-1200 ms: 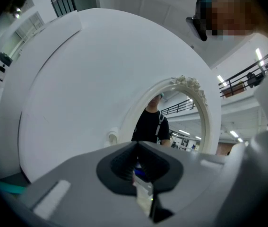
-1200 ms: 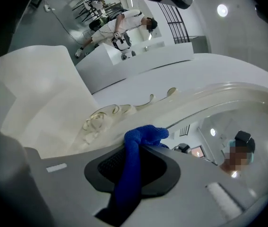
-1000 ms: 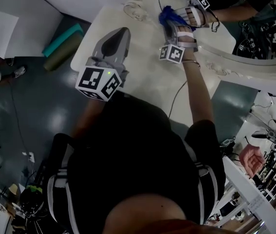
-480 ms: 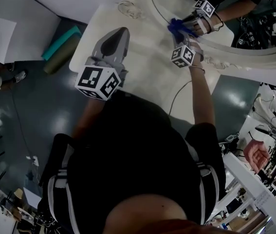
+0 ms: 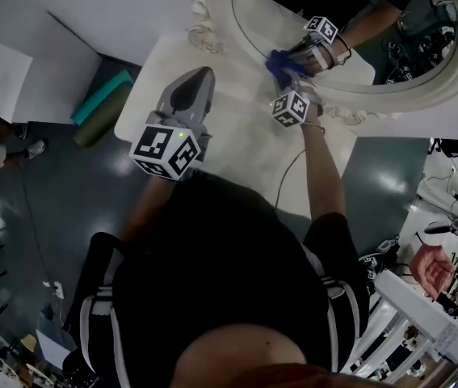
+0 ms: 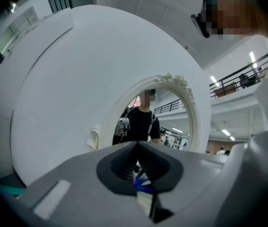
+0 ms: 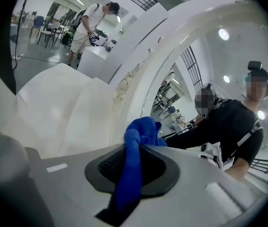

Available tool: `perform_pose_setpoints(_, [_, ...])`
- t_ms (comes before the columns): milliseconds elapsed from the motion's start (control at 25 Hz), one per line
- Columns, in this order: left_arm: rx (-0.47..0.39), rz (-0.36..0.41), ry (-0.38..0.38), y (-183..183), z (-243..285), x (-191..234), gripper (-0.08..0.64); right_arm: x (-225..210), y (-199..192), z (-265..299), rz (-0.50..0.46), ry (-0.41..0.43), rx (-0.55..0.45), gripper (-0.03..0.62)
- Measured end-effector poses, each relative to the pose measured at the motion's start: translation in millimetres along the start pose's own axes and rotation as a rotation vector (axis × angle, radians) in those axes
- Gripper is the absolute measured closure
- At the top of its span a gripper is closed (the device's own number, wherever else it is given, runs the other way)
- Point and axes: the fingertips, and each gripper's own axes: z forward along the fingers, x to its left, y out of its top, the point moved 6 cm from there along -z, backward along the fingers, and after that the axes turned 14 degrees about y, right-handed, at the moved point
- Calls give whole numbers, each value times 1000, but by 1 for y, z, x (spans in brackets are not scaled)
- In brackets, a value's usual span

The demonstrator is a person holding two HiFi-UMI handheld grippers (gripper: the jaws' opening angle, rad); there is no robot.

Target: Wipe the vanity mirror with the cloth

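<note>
The vanity mirror stands at the back of the white table (image 5: 237, 144), its glass (image 5: 253, 10) ringed by an ornate cream frame (image 5: 390, 99). My right gripper (image 5: 287, 73) is shut on a blue cloth (image 5: 279, 60), which it presses against the lower part of the glass. In the right gripper view the cloth (image 7: 136, 145) bunches out past the pads, beside the frame (image 7: 171, 46). My left gripper (image 5: 199, 73) hovers over the table to the left, shut and holding nothing. The left gripper view looks along the joined jaws at the mirror frame (image 6: 197, 122).
A thin cable (image 5: 287, 172) trails across the table under my right arm. On the floor to the left lie a teal roll (image 5: 103, 69) and an olive roll (image 5: 99, 103). A white sheet (image 5: 2, 67) lies further left.
My right gripper has carried the cloth up from the frame's lower edge onto the glass. The head view has tilted up and shows more mirror. The left gripper has hardly moved.
</note>
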Motion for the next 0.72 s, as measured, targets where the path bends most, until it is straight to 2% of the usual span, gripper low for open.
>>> perform_pose_setpoints(120, [-7,11,1,3,1,-8,549,-4,10,-15,32,-43,-85,529])
perform_pose_setpoints(240, [-10,19,4,5,1,-14,549,-11,27,-46,47,-124,-212,529])
perform_pose_setpoints(360, [-17,34,5,6,2,-24,549,-26,44,-90,63,-235,-352,529])
perform_pose_setpoints(520, [-32,49,-1,10,10,-45,549,-60,66,-171,149,-388,-549,529])
perform_pose_setpoints(720, [-44,71,11,14,19,-68,549,-111,89,-281,211,-615,-681,529])
